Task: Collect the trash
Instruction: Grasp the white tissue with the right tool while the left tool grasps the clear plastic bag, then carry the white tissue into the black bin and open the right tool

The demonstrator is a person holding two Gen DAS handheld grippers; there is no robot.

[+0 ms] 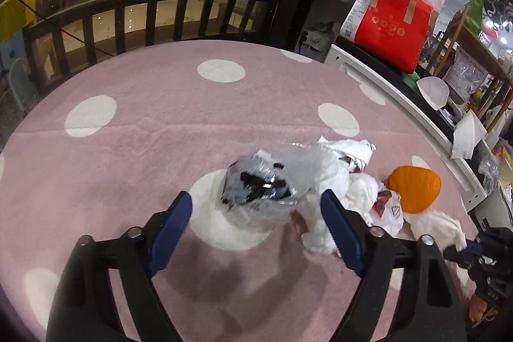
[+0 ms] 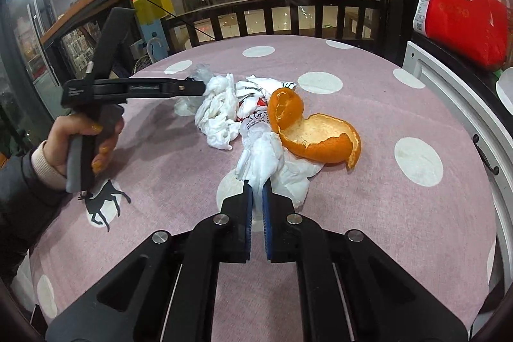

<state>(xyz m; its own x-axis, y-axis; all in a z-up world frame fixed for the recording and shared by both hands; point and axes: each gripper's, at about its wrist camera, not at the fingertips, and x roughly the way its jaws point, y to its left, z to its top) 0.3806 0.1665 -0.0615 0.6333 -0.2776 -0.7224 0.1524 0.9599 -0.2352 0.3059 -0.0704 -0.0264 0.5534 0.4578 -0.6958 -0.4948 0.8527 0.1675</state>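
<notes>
Left gripper (image 1: 256, 213): blue-padded jaws spread wide apart, nothing between them yet; the crumpled clear plastic wrapper w/ dark contents (image 1: 266, 185) sits just ahead, roughly centred btwn the tips, resting on the pink cloth w/ white polka dots (image 1: 144, 104). Right gripper (image 2: 257, 186): jaws drawn together, clamped on the near corner of a thin white crumpled tissue (image 2: 272, 162), which trails fwd from the tips and appears to lie on the cloth. Directly beyond that tissue, to the right of the right gripper's line, lies the curled orange peel (image 2: 317, 133), touching the paper pile. Further ahead, left of centre: a twisted white tissue wad (image 2: 218, 114) and a white printed wrapper w/ red/black marks (image 2: 256, 108), all bunched together. Trash thus sits in one cluster ahead of both tools; no bin or bag visible in either view. Risks, as judged: tissue is held by an edge only, so a quick lift could tear it or let it slip; tissue seems tucked under the peel, so pulling may drag or roll the peel toward the table edge. Left side: slick, springy plastic could squirt out as jaws close, or the right pad could snag the adjacent tissue and lift two items unevenly.
</notes>
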